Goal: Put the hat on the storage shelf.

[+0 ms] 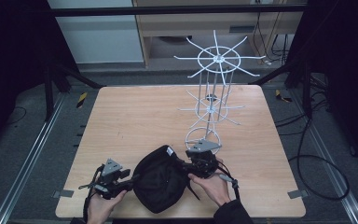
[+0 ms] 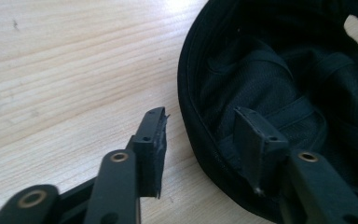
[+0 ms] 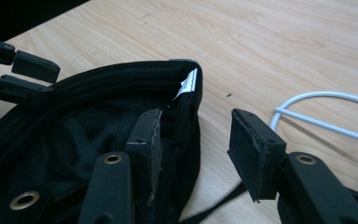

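Soft black cap (image 1: 161, 179) lies upside down at the table's (image 1: 135, 112) near edge, light and floppy. Left gripper (image 2: 200, 140) and right gripper (image 3: 196, 149) each straddle its firmer rim, jaws spread, not pinching.

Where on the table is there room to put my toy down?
The wooden table is bare across its far left, between its back edge and the black cap. The near middle is crowded with the cap and both hands. The right holds the white wire rack, though there's some room beyond it.
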`<state>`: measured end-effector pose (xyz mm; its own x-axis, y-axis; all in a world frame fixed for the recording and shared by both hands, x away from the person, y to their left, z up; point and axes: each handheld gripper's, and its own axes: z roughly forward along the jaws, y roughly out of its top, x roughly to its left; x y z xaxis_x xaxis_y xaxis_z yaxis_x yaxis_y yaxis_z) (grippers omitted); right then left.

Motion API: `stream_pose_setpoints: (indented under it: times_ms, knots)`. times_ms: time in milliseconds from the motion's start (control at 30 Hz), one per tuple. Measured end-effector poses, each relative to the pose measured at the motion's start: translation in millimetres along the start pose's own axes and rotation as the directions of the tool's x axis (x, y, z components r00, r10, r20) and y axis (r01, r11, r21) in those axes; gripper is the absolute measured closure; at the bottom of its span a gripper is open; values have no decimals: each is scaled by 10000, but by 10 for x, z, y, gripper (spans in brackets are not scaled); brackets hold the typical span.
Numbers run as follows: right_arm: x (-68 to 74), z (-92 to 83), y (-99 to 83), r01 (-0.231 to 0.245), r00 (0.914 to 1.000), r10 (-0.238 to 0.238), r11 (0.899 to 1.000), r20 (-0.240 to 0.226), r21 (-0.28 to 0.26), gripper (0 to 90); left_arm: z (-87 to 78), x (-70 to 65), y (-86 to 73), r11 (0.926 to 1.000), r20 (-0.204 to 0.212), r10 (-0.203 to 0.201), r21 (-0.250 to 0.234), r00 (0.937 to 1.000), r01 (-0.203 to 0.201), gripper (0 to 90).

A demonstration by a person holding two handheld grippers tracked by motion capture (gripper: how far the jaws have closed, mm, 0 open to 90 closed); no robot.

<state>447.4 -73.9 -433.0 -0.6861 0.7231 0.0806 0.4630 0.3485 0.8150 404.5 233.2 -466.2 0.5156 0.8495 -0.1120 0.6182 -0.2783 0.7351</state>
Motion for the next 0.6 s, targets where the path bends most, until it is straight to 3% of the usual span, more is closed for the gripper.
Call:
stream_pose_setpoints:
  times_ms: [333,600]
  knots:
    - [43,269,-27,-44,10000,45,9982,-23,590,552,114,22,-16,9972,-66,-237,704,9997,241,678]
    - [43,397,-31,-274,9989,310,9945,-348,1015,629,172,52,16,9958,182,-545,744,9983,530,782]
